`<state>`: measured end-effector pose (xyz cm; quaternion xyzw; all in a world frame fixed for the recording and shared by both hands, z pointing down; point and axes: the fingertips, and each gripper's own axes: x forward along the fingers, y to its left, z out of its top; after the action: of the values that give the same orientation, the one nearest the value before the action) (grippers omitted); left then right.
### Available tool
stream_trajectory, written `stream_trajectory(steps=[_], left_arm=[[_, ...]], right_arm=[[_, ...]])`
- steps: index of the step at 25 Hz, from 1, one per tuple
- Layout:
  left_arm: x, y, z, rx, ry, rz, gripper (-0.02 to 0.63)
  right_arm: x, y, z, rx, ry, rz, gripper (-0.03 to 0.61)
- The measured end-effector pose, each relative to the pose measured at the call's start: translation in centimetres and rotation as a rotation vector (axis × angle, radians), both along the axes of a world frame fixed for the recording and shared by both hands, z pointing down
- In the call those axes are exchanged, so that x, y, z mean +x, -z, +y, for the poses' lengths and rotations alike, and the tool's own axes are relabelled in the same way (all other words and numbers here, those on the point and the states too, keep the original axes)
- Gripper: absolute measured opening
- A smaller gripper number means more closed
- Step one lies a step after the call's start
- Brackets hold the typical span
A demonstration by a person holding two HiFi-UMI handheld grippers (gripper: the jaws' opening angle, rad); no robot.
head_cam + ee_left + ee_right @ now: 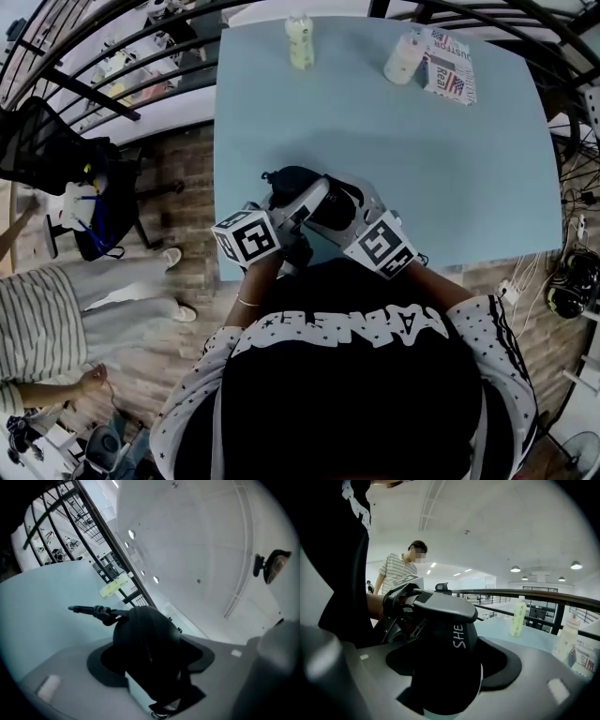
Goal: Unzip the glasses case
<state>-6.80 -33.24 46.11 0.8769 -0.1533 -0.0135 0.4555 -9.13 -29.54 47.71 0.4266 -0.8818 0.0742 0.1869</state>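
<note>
- I am watching the black glasses case [302,180] being held between both grippers, at the near edge of the light blue table [450,169]. I cannot tell whether it is touching the tabletop.
- The left gripper [305,204] is clamping one end of the case. In the left gripper view the case's rounded end is sitting between the dark pads, with the zip [149,645] running down its middle.
- A thin black strap [89,610] is sticking out sideways from the top of the case.
- The right gripper [352,202] is closing on the other end. In its own view the jaws are pressing the case at both sides, and white letters "SHE" are showing on the shell.
- Both forearms are coming out of dotted sleeves and angling inward, so the two grippers are forming a V in front of my operator's chest, marker cubes nearest the body.
- A thin bracelet [248,302] is showing on the left wrist.
- At the table's far edge a yellowish bottle [300,39] is standing, well apart from a white bottle [405,56] just beside a printed packet [450,64].
- A person in a striped shirt [37,323] is standing on the floor to the left.
</note>
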Motion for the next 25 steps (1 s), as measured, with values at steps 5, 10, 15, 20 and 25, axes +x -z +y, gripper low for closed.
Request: stream_trajectory(steps=[5,10,15,20,25], left_arm=[[-0.3,1.4,-0.2,0.012,-0.001,0.021,0.0],[-2.3,3.1,-1.6,0.073,0.044,0.023,0.0],[-2.9,4.2,-2.3,0.138,0.019,0.001,0.0],[-2.5,4.9,-1.7,0.169,-0.021,-0.005,0.0],[-2.3,4.6,-1.1,0.167,-0.039,-0.007,0.0]], right_arm=[[0.0,1.2,0.2,0.03,0.055,-0.002,0.36],[0.8,0.8,1.3,0.013,0.06,0.022,0.359],[2.4,-0.8,2.1,-0.017,0.065,0.083,0.307],[3.4,-1.8,2.1,-0.01,0.068,0.156,0.146],[3.5,-1.8,2.3,-0.001,0.076,0.148,0.006]])
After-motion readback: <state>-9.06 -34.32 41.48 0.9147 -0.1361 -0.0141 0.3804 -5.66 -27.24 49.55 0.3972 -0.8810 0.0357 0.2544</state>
